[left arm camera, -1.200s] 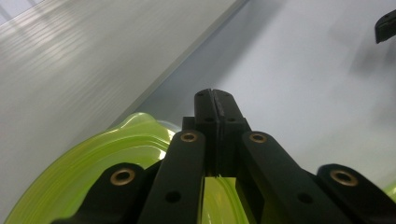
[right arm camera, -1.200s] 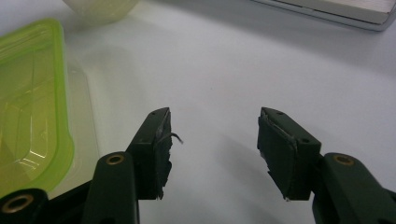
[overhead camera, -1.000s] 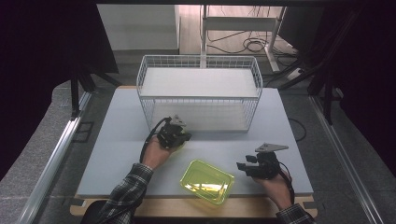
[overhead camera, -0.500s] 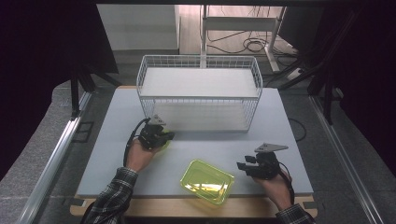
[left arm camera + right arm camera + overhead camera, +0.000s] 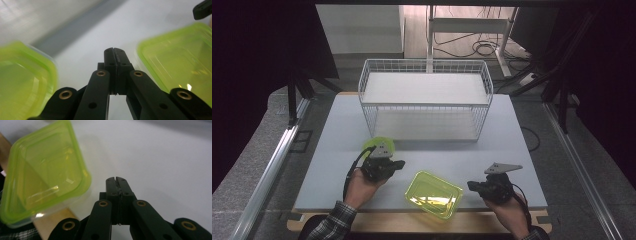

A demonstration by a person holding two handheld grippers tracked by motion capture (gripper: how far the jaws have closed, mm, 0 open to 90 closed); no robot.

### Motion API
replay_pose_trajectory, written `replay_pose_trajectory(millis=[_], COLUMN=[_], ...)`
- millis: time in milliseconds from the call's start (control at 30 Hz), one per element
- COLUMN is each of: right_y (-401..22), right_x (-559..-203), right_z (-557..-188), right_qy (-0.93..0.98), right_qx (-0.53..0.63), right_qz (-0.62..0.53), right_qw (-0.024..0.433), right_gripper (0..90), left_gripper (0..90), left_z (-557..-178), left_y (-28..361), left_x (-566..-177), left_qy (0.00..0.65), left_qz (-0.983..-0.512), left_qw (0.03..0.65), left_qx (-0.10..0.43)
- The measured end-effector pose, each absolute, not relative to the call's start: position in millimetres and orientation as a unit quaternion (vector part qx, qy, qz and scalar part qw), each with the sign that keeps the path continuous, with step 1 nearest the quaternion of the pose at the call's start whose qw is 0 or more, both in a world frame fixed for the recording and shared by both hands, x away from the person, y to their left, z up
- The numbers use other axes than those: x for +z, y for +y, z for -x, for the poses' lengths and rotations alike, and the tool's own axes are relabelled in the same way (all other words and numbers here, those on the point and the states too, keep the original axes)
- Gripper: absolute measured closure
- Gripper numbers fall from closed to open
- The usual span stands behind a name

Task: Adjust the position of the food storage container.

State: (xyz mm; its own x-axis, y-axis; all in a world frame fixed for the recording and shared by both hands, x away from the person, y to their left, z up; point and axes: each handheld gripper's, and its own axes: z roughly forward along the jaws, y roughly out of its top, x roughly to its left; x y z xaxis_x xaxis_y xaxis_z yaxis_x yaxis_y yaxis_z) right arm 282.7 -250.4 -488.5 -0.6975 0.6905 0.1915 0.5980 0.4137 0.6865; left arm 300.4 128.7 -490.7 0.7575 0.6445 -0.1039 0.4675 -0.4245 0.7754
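The left gripper [image 5: 115, 53] has its jaws pressed together with nothing between them, and its own view looks along them over bare grey worktop [image 5: 100, 37]. In that view a yellow-green lid [image 5: 23, 82] lies blurred at about eight o'clock of the jaw tips, and the yellow-green container [image 5: 180, 60] lies at about three o'clock, neither touching the jaws. The right gripper [image 5: 117, 182] has just been closing, and its jaws now stand pressed together on nothing; in its own view the container [image 5: 45, 177] sits at about ten o'clock of the tips, close but apart, partly over the worktop's wooden edge [image 5: 53, 221]. From the high view the left gripper [image 5: 398, 164] points toward three o'clock, held in the left hand [image 5: 362, 185], with the lid [image 5: 379, 145] showing just behind it at about twelve o'clock. The right gripper [image 5: 473, 186] points toward nine o'clock, held in the right hand [image 5: 512, 210]. The container [image 5: 434, 194] rests between the two grippers near the worktop's front edge, open side up. The white wire basket [image 5: 424, 102] stands well apart at the far side of the worktop [image 5: 337, 125].
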Motion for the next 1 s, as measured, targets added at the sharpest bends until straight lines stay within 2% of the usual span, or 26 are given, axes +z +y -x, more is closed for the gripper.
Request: replay_pose_trajectory(millis=[233,333,367,600,1000], right_y=[-245.8,-240.3,-235.9,-231.5,-225.3], right_x=[-502.7,-505.0,-506.8,-505.4,-504.7], right_z=[-256.6,-254.4,-255.3,-268.2,-321.3], right_qy=[0.849,0.852,0.85,0.84,0.826], right_qx=[0.37,0.368,0.371,0.376,0.375], right_qz=[-0.378,-0.371,-0.372,-0.389,-0.419], right_qw=[-0.001,-0.013,-0.03,-0.035,-0.031], right_gripper=[89.0,88.6,87.8,87.2,86.5], left_gripper=[89.9,89.9,89.9,89.9,89.9], left_z=[-281.0,-279.6,-277.8,-278.2,-279.6], left_y=[123.4,120.1,117.0,113.5,108.4], left_x=[-517.2,-521.0,-523.1,-526.9,-524.9], left_qy=[0.33,0.326,0.324,0.33,0.337], left_qz=[-0.851,-0.856,-0.858,-0.86,-0.86], left_qw=[0.405,0.398,0.396,0.388,0.383], left_qx=[0.059,0.05,0.042,0.031,0.036])
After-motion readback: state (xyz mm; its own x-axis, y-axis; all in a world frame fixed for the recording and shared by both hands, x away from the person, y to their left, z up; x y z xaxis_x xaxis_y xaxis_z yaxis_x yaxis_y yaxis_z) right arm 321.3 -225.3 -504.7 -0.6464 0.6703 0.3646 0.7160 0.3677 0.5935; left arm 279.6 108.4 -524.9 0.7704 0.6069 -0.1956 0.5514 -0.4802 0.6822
